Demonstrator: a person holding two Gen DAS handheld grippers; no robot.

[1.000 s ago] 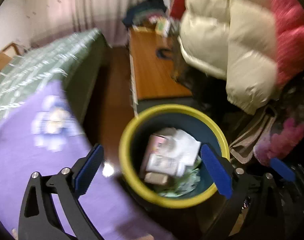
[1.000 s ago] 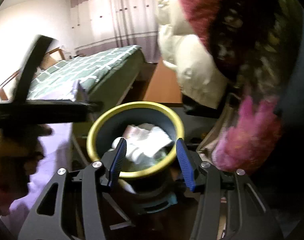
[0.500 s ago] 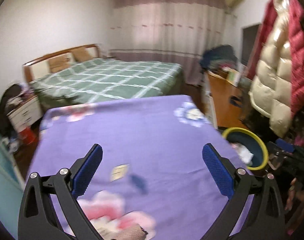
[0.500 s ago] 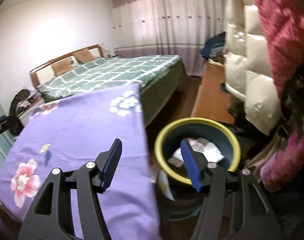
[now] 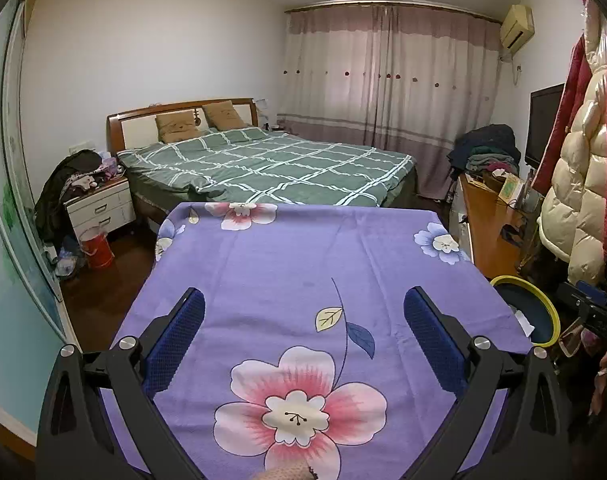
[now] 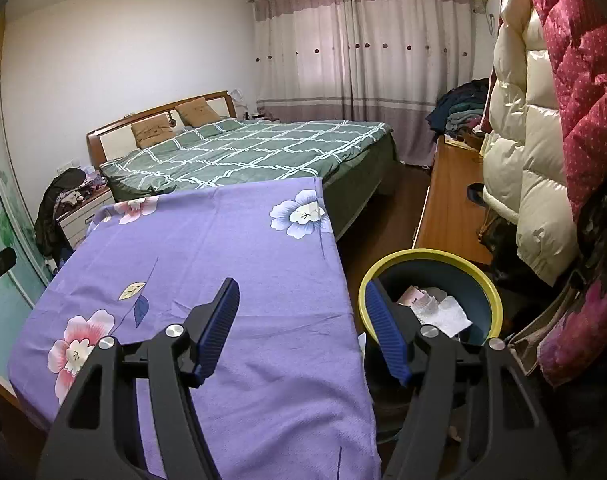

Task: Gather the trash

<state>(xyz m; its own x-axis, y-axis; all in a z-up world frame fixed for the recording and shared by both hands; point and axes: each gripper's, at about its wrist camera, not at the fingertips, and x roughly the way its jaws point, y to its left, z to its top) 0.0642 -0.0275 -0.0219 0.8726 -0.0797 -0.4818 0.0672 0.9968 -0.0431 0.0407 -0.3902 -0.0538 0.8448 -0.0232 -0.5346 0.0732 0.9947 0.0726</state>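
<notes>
A purple flowered cloth (image 5: 303, 264) covers the near surface, bare under the left gripper (image 5: 303, 340), whose jaws stand wide and empty. The right gripper (image 6: 301, 328), jaws just opening with nothing between them, hangs over the cloth's right edge. Right of it, on the dark wood floor (image 6: 383, 216), stands the yellow-rimmed bin (image 6: 491, 292) holding crumpled paper trash (image 6: 443, 310); a green checked bed (image 5: 271, 168) lies far, before drawn curtains (image 5: 383, 72).

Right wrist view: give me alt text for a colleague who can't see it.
The open, empty right gripper hangs over the edge of a purple flowered cloth, beside a yellow-rimmed dark blue round bin holding crumpled white paper. Behind stand a green checked bed, pink curtains and hanging puffer coats.
</notes>
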